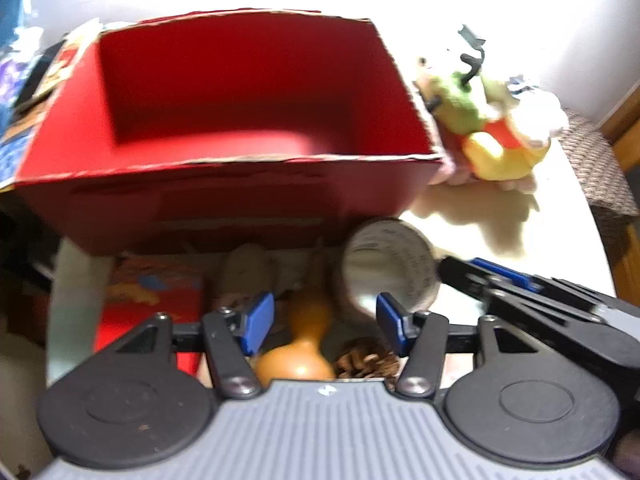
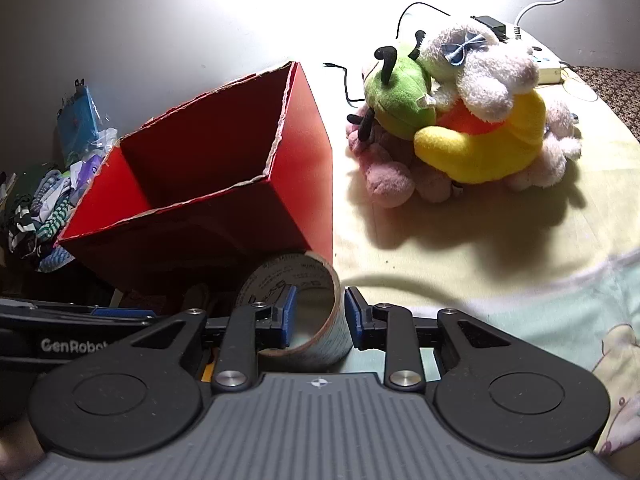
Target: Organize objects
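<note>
Straddling the cup [image 2: 298,312] wall, the right gripper [image 2: 320,316] is not yet clenched; cup lies just near the box [image 2: 224,184]. Left gripper [image 1: 326,326] released, empty. Thin wall may crush or slip.

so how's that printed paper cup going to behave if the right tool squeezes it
The paper cup looks thin-walled and empty, so it is probably light and may crush or go oval under a firm pinch. The right tool straddles one wall at the rim, a hold that could let it pivot. Lying on its side, it would likely roll if released.
</note>
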`<action>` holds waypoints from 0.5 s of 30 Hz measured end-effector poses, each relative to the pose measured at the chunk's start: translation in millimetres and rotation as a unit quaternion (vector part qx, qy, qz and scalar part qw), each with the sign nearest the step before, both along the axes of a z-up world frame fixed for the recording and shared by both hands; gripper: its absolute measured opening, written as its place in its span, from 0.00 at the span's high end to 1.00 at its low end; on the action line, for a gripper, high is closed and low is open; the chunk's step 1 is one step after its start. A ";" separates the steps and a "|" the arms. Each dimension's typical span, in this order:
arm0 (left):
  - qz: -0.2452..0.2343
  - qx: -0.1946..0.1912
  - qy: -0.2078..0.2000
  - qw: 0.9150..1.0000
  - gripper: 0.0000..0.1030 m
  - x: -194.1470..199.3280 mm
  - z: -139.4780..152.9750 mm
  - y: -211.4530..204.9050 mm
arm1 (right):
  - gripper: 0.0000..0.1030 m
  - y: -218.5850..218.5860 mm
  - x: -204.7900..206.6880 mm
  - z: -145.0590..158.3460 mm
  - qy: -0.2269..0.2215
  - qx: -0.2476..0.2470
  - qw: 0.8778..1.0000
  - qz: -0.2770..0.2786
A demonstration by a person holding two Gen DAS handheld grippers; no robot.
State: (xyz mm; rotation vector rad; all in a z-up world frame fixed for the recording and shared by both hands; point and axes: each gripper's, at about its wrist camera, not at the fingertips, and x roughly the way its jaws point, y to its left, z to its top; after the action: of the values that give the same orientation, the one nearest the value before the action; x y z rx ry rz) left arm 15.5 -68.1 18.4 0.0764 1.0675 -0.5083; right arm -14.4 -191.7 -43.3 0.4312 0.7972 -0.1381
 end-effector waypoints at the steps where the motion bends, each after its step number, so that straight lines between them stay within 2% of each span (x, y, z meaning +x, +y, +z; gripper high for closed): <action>1: -0.006 0.000 0.002 1.000 0.44 2.2 -3.3 -4.6 | 0.71 -1.0 2.1 -2.0 0.000 -0.001 1.000 -0.001; 4: -0.012 0.006 0.020 1.000 0.47 9.1 -14.3 -12.5 | 0.72 -5.3 9.5 -8.8 0.014 0.001 1.000 -0.002; 9: -0.016 0.002 0.089 0.996 0.53 23.5 -28.6 -9.7 | 0.72 -11.0 19.1 -21.8 0.040 0.019 0.999 0.003; 12: -0.020 -0.002 0.099 0.995 0.60 27.8 -37.0 -11.9 | 0.78 -12.2 22.7 -28.7 0.052 0.030 0.998 0.007; 14: -0.023 0.004 0.095 0.995 0.65 29.0 -40.8 -14.2 | 0.83 -12.7 24.4 -32.0 0.059 0.033 0.998 0.009; 15: -0.025 0.006 0.095 0.995 0.71 29.4 -41.9 -15.4 | 0.88 -13.2 24.8 -33.4 0.062 0.035 0.997 0.010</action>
State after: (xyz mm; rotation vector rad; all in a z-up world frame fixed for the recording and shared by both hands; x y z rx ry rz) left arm 45.0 -83.4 -23.5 0.0663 1.2575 -0.5614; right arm 10.3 -205.0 -76.7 0.4852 0.9295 -0.1191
